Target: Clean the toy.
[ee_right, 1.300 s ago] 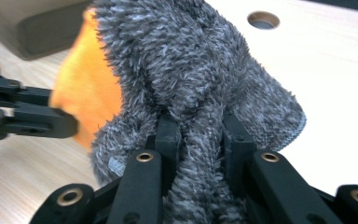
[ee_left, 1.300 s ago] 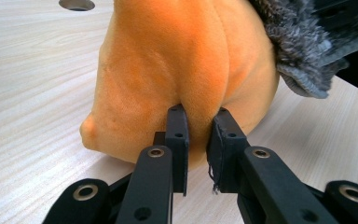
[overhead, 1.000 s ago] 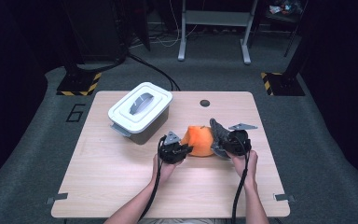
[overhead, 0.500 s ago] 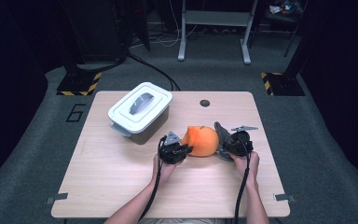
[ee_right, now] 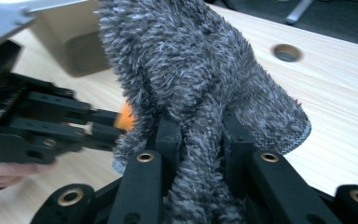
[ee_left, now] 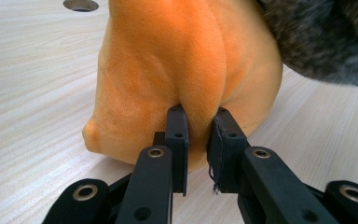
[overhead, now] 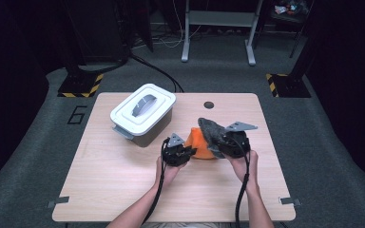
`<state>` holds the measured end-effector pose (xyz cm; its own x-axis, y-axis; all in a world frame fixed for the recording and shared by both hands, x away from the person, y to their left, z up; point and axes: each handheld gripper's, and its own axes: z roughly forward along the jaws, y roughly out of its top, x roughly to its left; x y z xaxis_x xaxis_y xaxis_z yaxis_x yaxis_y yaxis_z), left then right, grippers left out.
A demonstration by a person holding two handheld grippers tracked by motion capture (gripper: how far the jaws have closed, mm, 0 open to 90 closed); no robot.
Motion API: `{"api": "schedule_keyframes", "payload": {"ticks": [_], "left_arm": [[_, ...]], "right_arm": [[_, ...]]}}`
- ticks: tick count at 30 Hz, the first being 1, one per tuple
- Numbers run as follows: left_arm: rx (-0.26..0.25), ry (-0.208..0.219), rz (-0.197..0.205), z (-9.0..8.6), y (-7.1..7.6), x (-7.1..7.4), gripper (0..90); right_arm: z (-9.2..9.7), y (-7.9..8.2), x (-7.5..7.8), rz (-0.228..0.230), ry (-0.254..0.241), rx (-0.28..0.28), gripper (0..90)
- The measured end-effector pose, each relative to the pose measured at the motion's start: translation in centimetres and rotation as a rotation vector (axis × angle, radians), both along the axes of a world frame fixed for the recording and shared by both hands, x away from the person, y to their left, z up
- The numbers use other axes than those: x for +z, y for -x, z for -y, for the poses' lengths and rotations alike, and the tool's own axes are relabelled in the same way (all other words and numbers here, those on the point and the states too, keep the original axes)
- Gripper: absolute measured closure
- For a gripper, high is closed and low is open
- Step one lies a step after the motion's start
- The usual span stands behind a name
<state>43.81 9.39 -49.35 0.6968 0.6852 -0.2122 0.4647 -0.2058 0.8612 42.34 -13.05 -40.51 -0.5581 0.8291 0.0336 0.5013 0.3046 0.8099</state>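
Lidded white bin (overhead: 142,114) sitting at table's (overhead: 123,190) rear left. Left gripper (overhead: 180,153) pinching a fold of orange plush (ee_left: 186,70), resting mid-table. Right gripper (overhead: 228,145) clamping fuzzy grey cloth (ee_right: 200,79), draping over plush's right side, just above tabletop.

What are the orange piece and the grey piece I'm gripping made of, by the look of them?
Orange piece: apparently soft plush or velour-covered padding; short matte nap, dented where the left gripper pinches it. Grey piece: shaggy microfibre or chenille-like fabric; long mottled fibres, bunching limply in the right gripper.
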Motion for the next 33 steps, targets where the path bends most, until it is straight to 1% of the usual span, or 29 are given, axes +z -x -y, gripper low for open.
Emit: {"api": "schedule_keyframes", "payload": {"ticks": [2,3,4,5,6,7,9,10,11,12,15,16,17,18,20,21,23,24,25,28,29,33], "left_arm": [[0.001,0.008,-0.002,0.1,0.1,0.0,79.2],[0.003,0.009,-0.003,0.1,0.1,0.0,79.2],[0.003,0.009,-0.003,0.1,0.1,0.0,79.2],[-0.004,-0.010,0.006,0.0,0.0,0.0,79.2],[0.005,-0.003,0.005,-0.1,0.0,-0.1,79.2],[0.005,0.005,-0.003,-0.1,-0.1,-0.1,79.2],[0.006,0.006,0.002,0.0,-0.1,-0.1,79.1],[0.004,0.004,0.003,0.0,-0.1,-0.1,79.1],[0.004,0.004,0.003,0.0,-0.1,-0.1,79.1],[0.005,0.008,0.001,0.0,-0.1,-0.2,79.2],[0.004,0.008,0.000,0.0,-0.1,-0.2,79.2],[0.002,0.006,0.001,0.0,-0.1,-0.2,79.2],[0.003,0.004,0.002,-0.1,-0.2,-0.2,79.1],[-0.002,-0.002,0.004,-0.1,-0.2,-0.2,79.2],[-0.001,-0.002,0.003,-0.1,-0.2,-0.2,79.2],[0.002,0.003,0.003,-0.1,-0.2,-0.2,79.1],[0.001,0.001,0.004,-0.1,-0.2,-0.2,79.1],[-0.002,-0.003,0.004,-0.1,-0.2,-0.2,79.1],[-0.002,-0.003,0.004,-0.1,-0.2,-0.2,79.2],[-0.004,-0.002,0.003,-0.1,-0.2,-0.2,79.1],[-0.008,-0.007,0.003,-0.1,-0.2,-0.2,79.1],[-0.005,-0.004,0.001,-0.1,-0.2,-0.2,79.1]], "right_arm": [[-1.3,-0.3,-0.3,-0.002,0.014,0.018,72.7],[-1.7,-0.5,-0.5,-0.003,0.029,0.024,72.7],[-1.7,-0.5,-0.5,-0.003,0.029,0.024,72.7],[-2.2,-0.9,-0.8,-0.007,0.048,0.026,72.7],[-2.8,-1.0,-1.4,0.000,0.065,0.017,72.7],[-2.9,-1.1,-1.5,0.005,0.073,0.020,72.8],[-2.7,-1.2,-1.6,0.006,0.073,0.010,72.9],[-2.6,-1.2,-1.6,0.006,0.084,0.002,73.0],[-2.5,-1.3,-1.7,0.010,0.089,0.002,73.0],[-2.3,-1.3,-1.7,0.007,0.083,0.001,73.0],[-2.0,-1.1,-1.8,-0.001,0.084,-0.015,73.0],[-1.7,-1.2,-1.9,0.007,0.086,-0.014,73.0],[-1.1,-1.1,-2.0,0.001,0.082,-0.038,73.0],[-0.8,-1.2,-2.1,-0.004,0.078,-0.048,72.9],[-0.1,-1.3,-2.4,-0.006,0.077,-0.062,72.9],[0.3,-1.3,-2.5,-0.015,0.067,-0.072,73.0],[0.9,-1.4,-2.8,-0.018,0.077,-0.088,73.0],[1.2,-1.4,-3.1,-0.027,0.077,-0.104,72.9],[1.6,-1.5,-3.3,-0.030,0.078,-0.105,72.9],[2.4,-1.6,-4.0,-0.056,0.078,-0.138,72.9],[2.5,-1.7,-4.3,-0.056,0.081,-0.144,73.0],[3.3,-2.1,-5.2,-0.097,0.084,-0.178,72.9]]}}
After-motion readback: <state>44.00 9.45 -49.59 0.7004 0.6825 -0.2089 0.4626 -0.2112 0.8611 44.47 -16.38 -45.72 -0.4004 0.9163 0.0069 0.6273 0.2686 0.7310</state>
